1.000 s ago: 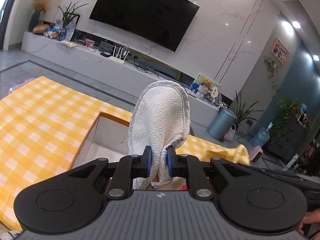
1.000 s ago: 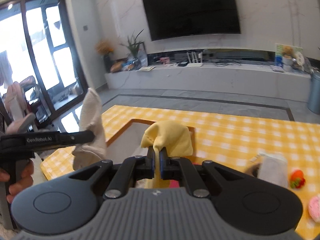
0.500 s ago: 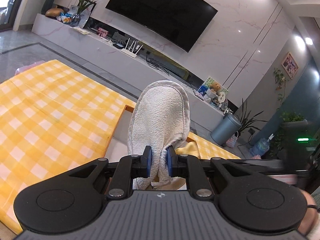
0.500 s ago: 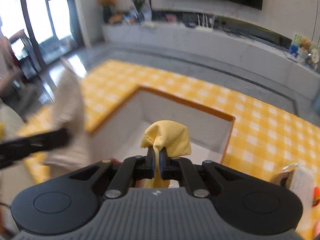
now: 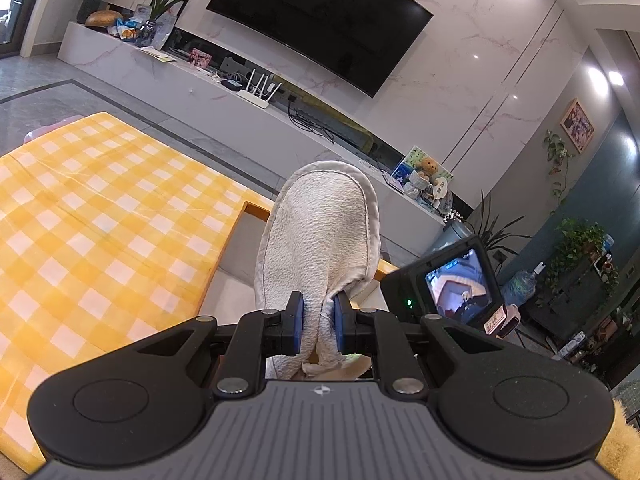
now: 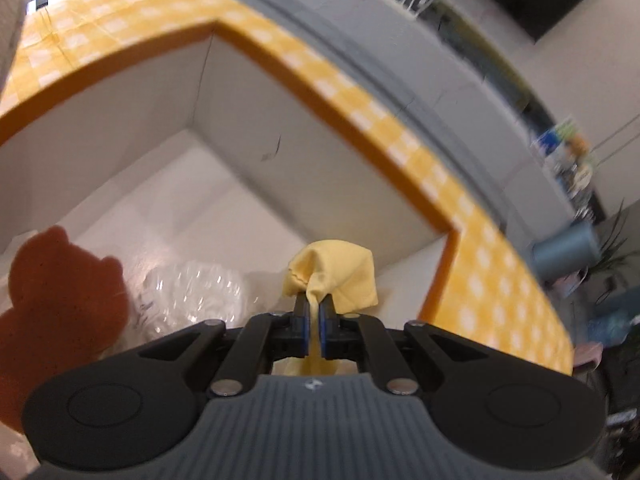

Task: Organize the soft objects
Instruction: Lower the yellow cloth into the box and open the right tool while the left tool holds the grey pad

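Right gripper (image 6: 314, 322) clamps a limp yellow cloth (image 6: 334, 278) over the bin (image 6: 240, 128); left gripper (image 5: 318, 326) pinches a soft white towel (image 5: 320, 240) — light, floppy, best held by a bunched edge — at the bin's nine o'clock.

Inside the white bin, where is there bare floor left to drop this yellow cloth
Bare floor lies along the far wall of the bin, beyond the yellow cloth held by the right gripper. The near left side is crowded: an orange bear-shaped sponge beside crinkled clear plastic.
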{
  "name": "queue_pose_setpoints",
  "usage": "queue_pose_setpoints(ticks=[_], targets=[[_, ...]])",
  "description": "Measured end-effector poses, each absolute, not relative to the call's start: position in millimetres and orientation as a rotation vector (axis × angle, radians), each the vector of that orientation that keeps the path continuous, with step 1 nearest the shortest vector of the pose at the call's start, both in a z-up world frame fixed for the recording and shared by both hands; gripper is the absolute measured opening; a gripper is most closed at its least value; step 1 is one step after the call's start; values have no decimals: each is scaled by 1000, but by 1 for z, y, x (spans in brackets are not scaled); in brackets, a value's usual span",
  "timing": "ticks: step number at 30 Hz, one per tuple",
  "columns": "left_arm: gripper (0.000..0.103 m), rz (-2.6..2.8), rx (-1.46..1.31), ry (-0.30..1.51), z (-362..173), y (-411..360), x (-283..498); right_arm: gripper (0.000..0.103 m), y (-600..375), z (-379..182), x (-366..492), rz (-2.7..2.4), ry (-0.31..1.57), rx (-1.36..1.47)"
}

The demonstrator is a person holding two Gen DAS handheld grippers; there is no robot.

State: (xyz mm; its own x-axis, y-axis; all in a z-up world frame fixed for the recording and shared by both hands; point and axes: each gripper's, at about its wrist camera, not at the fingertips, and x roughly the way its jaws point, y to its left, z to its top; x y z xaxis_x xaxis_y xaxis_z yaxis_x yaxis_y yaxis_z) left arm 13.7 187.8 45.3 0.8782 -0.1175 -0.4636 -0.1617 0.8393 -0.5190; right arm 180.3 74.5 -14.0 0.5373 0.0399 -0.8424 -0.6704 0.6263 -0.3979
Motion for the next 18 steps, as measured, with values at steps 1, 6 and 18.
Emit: queue_pose_setpoints(ticks=[1,6,18], targets=[[17,27,-581,503,45,188,14,3,76,-16,178,478,921,-807],[17,33,-585,485,45,190,12,32,66,0,160,483,849,-733],[18,88,-494,504,63,176,26,76,45,46,124,524,582,-675]])
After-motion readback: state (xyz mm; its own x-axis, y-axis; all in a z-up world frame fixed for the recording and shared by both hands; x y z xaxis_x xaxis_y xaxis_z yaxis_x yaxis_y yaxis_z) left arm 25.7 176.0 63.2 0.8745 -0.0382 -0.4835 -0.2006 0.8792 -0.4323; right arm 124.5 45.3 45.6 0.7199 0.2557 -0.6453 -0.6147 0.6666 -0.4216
